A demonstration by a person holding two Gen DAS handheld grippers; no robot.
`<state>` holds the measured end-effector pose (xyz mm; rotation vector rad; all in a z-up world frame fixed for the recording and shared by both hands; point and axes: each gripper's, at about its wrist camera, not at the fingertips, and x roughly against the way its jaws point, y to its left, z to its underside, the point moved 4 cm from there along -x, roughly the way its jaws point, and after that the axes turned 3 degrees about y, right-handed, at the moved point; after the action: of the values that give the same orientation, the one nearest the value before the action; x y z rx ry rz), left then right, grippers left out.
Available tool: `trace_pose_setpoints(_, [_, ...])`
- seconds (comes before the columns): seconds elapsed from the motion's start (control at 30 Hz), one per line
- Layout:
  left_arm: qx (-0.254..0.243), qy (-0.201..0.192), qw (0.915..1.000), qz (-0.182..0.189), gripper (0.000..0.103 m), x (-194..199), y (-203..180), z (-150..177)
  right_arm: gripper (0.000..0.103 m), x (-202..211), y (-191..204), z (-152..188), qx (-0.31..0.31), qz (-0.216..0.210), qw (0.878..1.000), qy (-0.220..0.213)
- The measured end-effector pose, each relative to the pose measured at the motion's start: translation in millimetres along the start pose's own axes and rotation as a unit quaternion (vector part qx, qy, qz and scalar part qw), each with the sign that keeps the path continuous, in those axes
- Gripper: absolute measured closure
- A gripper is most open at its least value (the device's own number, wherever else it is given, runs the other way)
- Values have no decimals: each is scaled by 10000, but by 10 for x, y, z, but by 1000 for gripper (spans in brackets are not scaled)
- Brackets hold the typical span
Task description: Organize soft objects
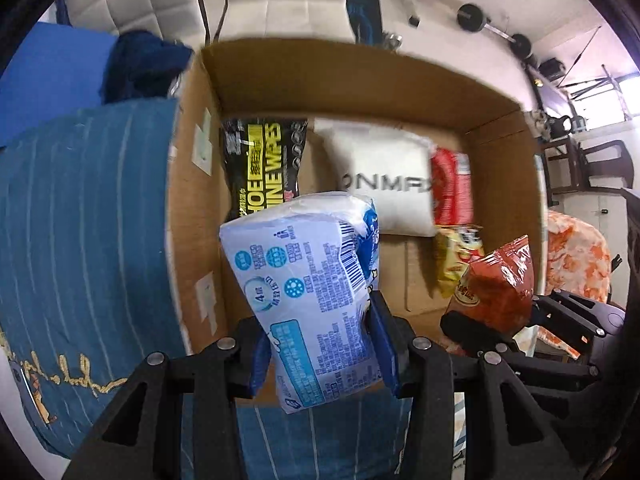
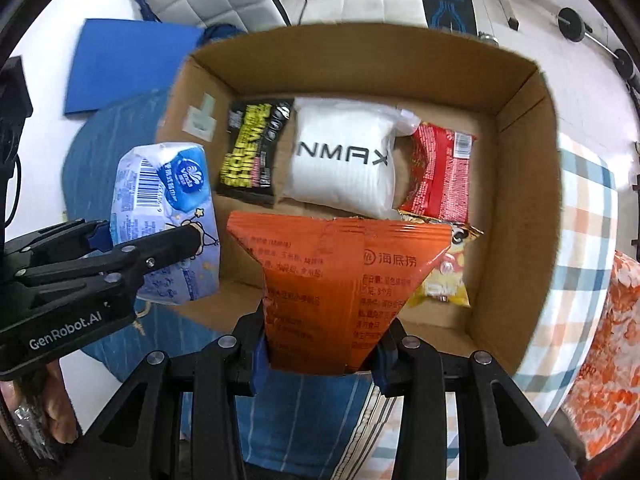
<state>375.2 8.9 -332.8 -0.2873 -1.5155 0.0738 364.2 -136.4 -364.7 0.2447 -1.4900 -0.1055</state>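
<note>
Left gripper (image 1: 320, 344): clamped on the blue-white tissue pack (image 1: 308, 300), held over the near left corner of the cardboard box (image 2: 524, 216).
Right gripper (image 2: 320, 354): pinching the orange snack bag (image 2: 340, 280) above the box's near edge.
Box floor: black wipes pack (image 2: 250, 152), white NMAX pouch (image 2: 344, 160), red packet (image 2: 438, 176), what looks like a yellow packet (image 2: 446, 276).

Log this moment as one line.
left gripper: shut on tissue pack | right gripper: shut on orange packet | both above cardboard box
</note>
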Motion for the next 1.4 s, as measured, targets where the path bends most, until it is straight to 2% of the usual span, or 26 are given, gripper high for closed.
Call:
trace_pose_setpoints(0.33, [67,696,9975,-120,62,-713,77,-201,61,-695,-145,-215,-105,18,9985,543])
trace_pose_setpoints(0.57, [103,895,9959,-122,60,-912,116,-139,60,-921,-228,-224,-109,162,9970,747])
trace_pose_setpoints(0.8, [98,780,9966,-248,58,-880,87,-98,57,-1007,-225,-221,-88,234,9964,806])
trace_pose_setpoints(0.83, [100,755,9967,-265,57,-861,81,-92,55,-1000,-224,-217,-81,239,9965,803])
trace_pose_setpoints(0.9, [119,735,9969,-243,54,-819,66,-92,40,-991,-202,-216,-81,247,9968,759])
trace_pose_setpoints(0.93, [133,729,9969,-245,54,-803,56,-86,38,-963,-199,-217,-78,281,9971,700])
trace_pose_setpoints(1.23, [245,503,9978,-359,50,-531,3,-53,31,-731,-233,-178,-142,393,9980,476])
trace_pose_setpoints(1.3, [264,417,9982,-352,42,-451,-25,-33,31,-670,-254,-152,-188,410,9981,428])
trace_pose_setpoints(1.37, [264,334,9985,-357,27,-370,-59,-10,31,-605,-284,-134,-220,423,9982,370])
trace_pose_setpoints(1.4, [264,290,9986,-358,24,-336,-63,2,28,-566,-292,-112,-232,447,9982,326])
